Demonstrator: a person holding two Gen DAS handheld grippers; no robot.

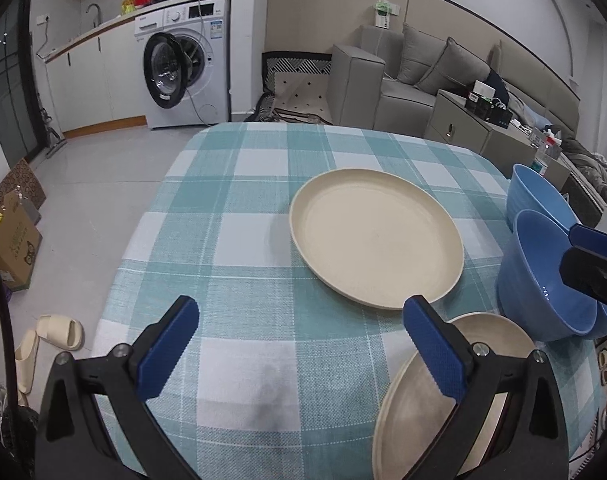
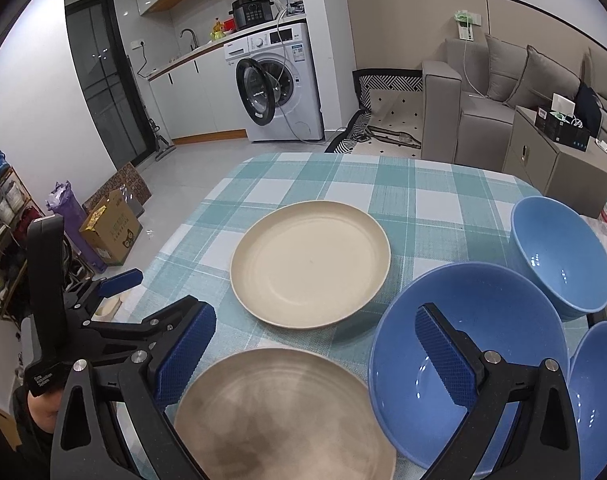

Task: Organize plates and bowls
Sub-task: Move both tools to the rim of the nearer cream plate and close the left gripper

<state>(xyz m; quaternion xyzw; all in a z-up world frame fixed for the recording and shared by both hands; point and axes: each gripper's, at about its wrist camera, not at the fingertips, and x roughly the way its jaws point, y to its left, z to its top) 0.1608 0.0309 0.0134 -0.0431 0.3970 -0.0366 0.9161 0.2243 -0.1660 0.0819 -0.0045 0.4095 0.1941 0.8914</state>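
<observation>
The table (image 2: 303, 178), covered in a teal and white checked cloth, carries all the tableware. Beyond it stand a white washing machine (image 2: 281, 80) with its door ajar and a grey sofa (image 2: 483, 96).

Plates: one cream plate (image 2: 309, 262) lies flat near the middle of the table, clear of everything else. A second cream plate (image 2: 283, 416) sits at the near edge, just in front of the first; the two do not touch.

Bowls: three blue bowls are grouped on the right side. The largest-looking one, the near blue bowl (image 2: 469, 360), sits beside the near plate. A far blue bowl (image 2: 561, 252) stands behind it, close or touching. A third blue bowl (image 2: 595, 396) shows only partly at the right edge.

Right gripper (image 2: 315, 354): jaws wide apart, holding nothing. Its right finger (image 2: 443, 360) hangs over the near blue bowl, the left finger (image 2: 185, 354) by the near plate's left rim. Contact cannot be judged.

Left gripper (image 1: 301, 350): jaws likewise spread, nothing between them. It hovers over bare cloth left of the near plate, its right finger overlapping that plate's rim in view.
</observation>
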